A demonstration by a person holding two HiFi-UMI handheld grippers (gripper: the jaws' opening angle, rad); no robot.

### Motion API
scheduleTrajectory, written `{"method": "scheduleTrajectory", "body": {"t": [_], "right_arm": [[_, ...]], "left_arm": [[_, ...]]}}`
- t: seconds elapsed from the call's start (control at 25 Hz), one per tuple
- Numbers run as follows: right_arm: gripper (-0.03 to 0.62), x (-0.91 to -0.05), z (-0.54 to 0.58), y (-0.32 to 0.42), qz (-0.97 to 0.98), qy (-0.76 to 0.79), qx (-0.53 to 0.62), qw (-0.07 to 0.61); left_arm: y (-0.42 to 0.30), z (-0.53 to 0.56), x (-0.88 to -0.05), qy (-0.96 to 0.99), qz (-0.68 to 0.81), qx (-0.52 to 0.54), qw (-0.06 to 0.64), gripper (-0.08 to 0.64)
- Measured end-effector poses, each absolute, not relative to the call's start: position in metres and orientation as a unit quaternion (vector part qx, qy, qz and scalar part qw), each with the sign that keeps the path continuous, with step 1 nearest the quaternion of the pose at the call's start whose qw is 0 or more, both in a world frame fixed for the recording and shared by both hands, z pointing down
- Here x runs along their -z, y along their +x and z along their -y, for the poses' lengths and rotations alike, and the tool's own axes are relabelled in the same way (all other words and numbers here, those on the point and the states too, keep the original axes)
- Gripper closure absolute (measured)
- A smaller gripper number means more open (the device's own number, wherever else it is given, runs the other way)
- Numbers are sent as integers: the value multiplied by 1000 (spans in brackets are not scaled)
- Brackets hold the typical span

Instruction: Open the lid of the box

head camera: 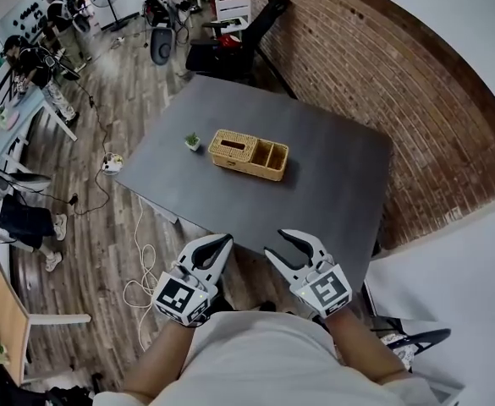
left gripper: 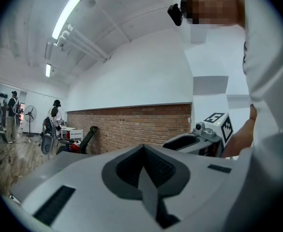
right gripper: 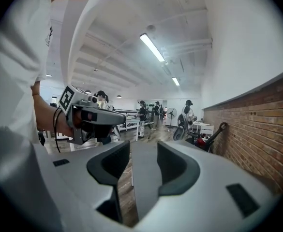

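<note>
The left gripper [head camera: 222, 242] has its fingers together on nothing. The right gripper [head camera: 277, 242] has its fingers apart and empty, well short of the box [head camera: 249, 154].

Left tongs [head camera: 227, 241] closed, right tongs [head camera: 275, 241] parted and empty

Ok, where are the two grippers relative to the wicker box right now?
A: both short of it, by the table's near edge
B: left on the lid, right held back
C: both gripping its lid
A: the head view shows the left gripper and the right gripper by the table's near edge, apart from the wicker box.
</note>
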State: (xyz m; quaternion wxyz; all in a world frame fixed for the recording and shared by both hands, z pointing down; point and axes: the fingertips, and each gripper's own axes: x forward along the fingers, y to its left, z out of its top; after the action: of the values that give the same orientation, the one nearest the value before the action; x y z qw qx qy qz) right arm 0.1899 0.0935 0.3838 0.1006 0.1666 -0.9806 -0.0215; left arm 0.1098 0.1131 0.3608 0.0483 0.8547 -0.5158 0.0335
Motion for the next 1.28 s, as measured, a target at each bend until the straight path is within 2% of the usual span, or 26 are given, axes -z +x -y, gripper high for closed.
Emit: {"method": "scheduleTrajectory", "body": {"t": [0.28, 1.28], "right_arm": [[407, -389, -64, 155, 978, 183, 13, 99], [407, -384, 23, -26, 957, 272, -1, 103]], "left_arm": [[75, -83, -363, 864, 500, -33, 47, 548], [-117, 0, -360, 900, 432, -12, 54, 548]]}}
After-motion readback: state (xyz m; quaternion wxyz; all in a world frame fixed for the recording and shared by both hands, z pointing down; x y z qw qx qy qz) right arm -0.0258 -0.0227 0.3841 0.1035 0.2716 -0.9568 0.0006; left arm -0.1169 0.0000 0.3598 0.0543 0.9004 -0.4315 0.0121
